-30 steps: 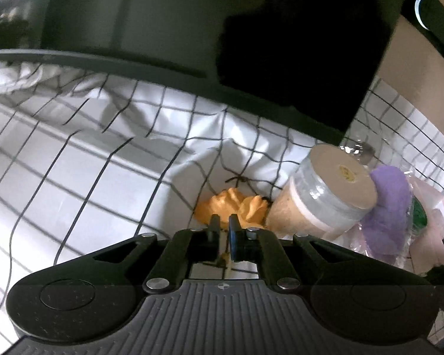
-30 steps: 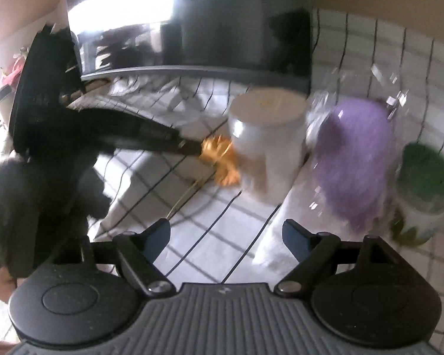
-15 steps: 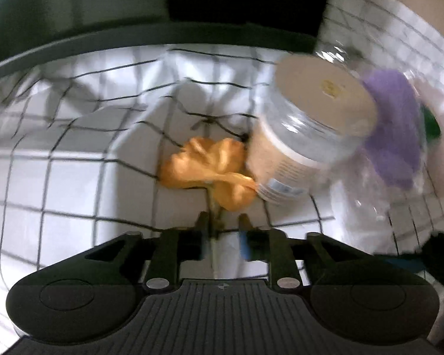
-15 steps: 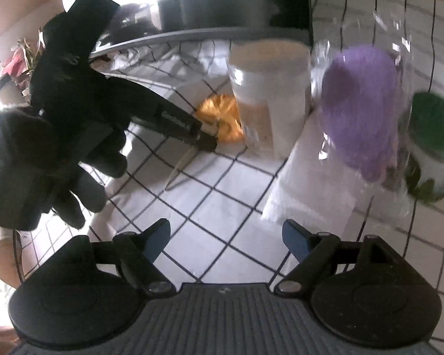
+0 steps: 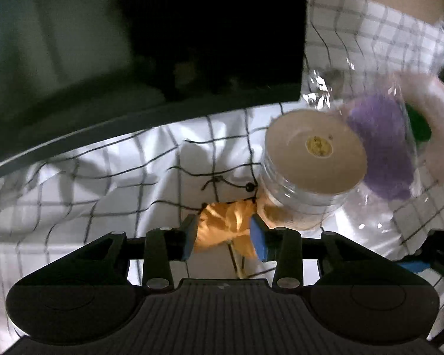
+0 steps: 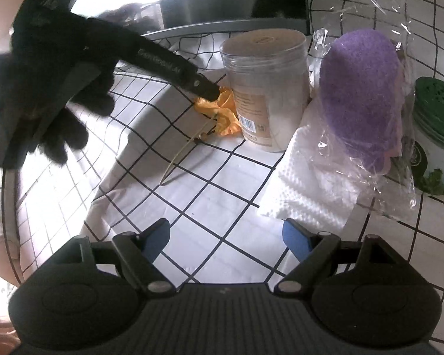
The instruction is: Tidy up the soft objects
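The left gripper (image 5: 225, 238), jaws just opened, brackets a crinkled satiny orange fabric pouch (image 5: 226, 226) lying on the wrinkled grid-checked white cloth (image 6: 210, 189) against a clear cylindrical plastic jar (image 6: 266, 88), partly hiding it, while the right gripper (image 6: 226, 238) hangs open and empty.

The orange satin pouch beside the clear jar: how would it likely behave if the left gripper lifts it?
The orange satin pouch is crumpled and shiny, so probably floppy and slippery between the left gripper pads. It looks light. Its thin drawstring trails on the checked cloth and would likely dangle, perhaps snagging the clear jar.
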Demonstrator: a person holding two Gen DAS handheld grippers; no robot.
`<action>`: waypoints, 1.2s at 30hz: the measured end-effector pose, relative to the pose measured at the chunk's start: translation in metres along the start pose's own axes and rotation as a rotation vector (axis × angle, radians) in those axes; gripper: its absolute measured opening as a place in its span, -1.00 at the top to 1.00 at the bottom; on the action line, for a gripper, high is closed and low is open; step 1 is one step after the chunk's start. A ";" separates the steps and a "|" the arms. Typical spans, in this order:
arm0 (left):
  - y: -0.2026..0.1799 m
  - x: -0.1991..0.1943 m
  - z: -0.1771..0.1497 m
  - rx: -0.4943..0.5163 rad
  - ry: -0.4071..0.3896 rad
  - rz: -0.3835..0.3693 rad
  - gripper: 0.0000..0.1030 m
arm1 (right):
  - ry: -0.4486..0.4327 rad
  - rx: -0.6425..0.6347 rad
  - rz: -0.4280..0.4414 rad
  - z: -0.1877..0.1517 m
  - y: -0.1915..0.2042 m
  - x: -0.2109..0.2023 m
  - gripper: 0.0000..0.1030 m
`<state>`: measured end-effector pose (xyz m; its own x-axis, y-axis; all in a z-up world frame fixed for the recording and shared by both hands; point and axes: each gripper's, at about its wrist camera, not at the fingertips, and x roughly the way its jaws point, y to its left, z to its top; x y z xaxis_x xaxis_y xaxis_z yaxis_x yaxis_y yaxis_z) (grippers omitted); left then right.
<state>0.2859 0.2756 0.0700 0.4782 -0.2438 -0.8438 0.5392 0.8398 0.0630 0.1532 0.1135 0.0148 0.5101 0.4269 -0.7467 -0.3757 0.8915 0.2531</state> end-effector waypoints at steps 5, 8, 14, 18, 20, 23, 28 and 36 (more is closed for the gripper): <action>0.001 0.034 -0.001 0.063 0.078 -0.010 0.14 | 0.004 -0.017 -0.004 0.000 0.002 0.003 -0.64; 0.004 0.037 -0.003 0.070 0.062 -0.032 0.15 | 0.003 -0.028 -0.005 -0.001 0.002 0.002 -0.64; 0.018 0.037 -0.008 0.035 0.054 -0.100 0.38 | -0.010 -0.013 -0.006 -0.002 0.004 0.002 -0.75; 0.015 0.037 -0.015 0.031 0.013 -0.081 0.58 | -0.012 0.075 0.022 0.000 -0.001 0.002 -0.88; 0.009 0.031 -0.019 0.037 -0.010 -0.056 0.61 | 0.003 0.065 0.029 0.001 0.000 0.004 -0.94; 0.013 0.018 -0.022 0.003 -0.051 -0.048 0.63 | 0.025 0.024 0.020 0.003 0.004 0.005 -0.88; 0.027 -0.019 -0.022 -0.042 -0.140 -0.018 0.63 | -0.026 -0.010 -0.032 0.008 0.010 -0.007 -0.62; 0.043 -0.057 -0.018 -0.133 -0.263 0.016 0.63 | -0.355 -0.177 -0.380 0.050 0.014 -0.059 -0.62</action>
<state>0.2697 0.3345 0.1117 0.6582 -0.3332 -0.6751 0.4434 0.8963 -0.0100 0.1563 0.1083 0.0933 0.8534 0.1324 -0.5042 -0.2233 0.9668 -0.1241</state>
